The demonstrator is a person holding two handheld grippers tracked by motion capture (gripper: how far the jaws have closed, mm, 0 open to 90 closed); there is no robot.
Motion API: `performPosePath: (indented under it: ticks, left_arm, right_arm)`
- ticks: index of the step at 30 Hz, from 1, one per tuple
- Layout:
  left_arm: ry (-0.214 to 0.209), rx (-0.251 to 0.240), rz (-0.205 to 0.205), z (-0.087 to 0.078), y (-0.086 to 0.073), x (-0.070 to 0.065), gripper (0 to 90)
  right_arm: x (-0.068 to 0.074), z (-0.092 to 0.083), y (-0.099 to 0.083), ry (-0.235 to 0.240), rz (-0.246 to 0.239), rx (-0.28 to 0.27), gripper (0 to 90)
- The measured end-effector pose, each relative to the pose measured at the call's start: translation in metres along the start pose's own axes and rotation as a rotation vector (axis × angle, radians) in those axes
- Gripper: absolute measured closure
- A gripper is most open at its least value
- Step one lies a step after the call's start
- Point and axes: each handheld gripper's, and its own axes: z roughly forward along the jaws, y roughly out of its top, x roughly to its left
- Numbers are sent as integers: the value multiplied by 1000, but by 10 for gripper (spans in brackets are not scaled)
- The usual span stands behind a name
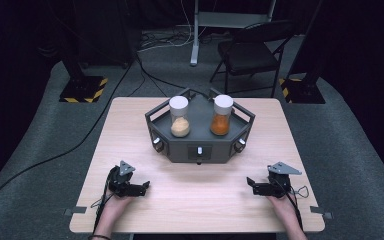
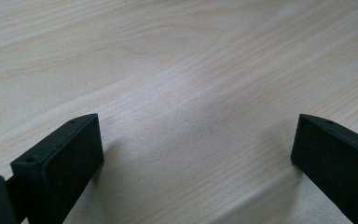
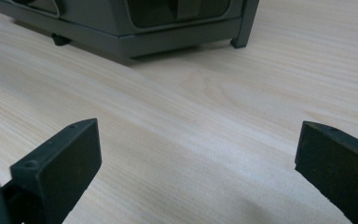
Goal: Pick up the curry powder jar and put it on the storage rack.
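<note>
Both tongs, left (image 1: 142,186) & right (image 1: 250,183), rest agape on table (image 1: 195,200), probably empty, near jar rack (image 1: 200,147).

The left tongs (image 1: 141,187) are black, blocky units with a grey three-cornered plate (image 1: 125,168) on top and a thin black cable trailing from the rear toward the near edge. The right tongs (image 1: 250,184) match them: black body, grey triangular plate (image 1: 284,168), and a looped black cable at the right side. Seen close in the gripper views, each jaw is a matt black slab with squared edges and a small screw hole near its tip. A dark band (image 1: 98,237) circles the left wrist.
</note>
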Motion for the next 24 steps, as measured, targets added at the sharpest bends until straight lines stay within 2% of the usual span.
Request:
performPosePath:
  ticks: [6, 9, 11, 14, 19, 24]
  left_arm:
    - [0, 0, 0, 0, 0, 0, 19]
    - [0, 0, 0, 0, 0, 0, 19]
    - [0, -1, -1, 0, 0, 0, 19]
    - [0, 0, -1, 0, 0, 0, 19]
    - [0, -1, -1, 0, 0, 0, 19]
    - [0, 0, -1, 0, 0, 0, 19]
  right_arm:
    - [-3, 2, -1, -1, 6, 39, 0]
    - [-7, 4, 0, 4, 24, 70, 0]
    - [-7, 3, -2, -2, 29, 64, 2]
    - [-10, 3, 1, 1, 33, 88, 14]
    - [-10, 7, 10, 0, 24, 161, 18]
    - [-4, 8, 12, -20, -5, 174, 15]
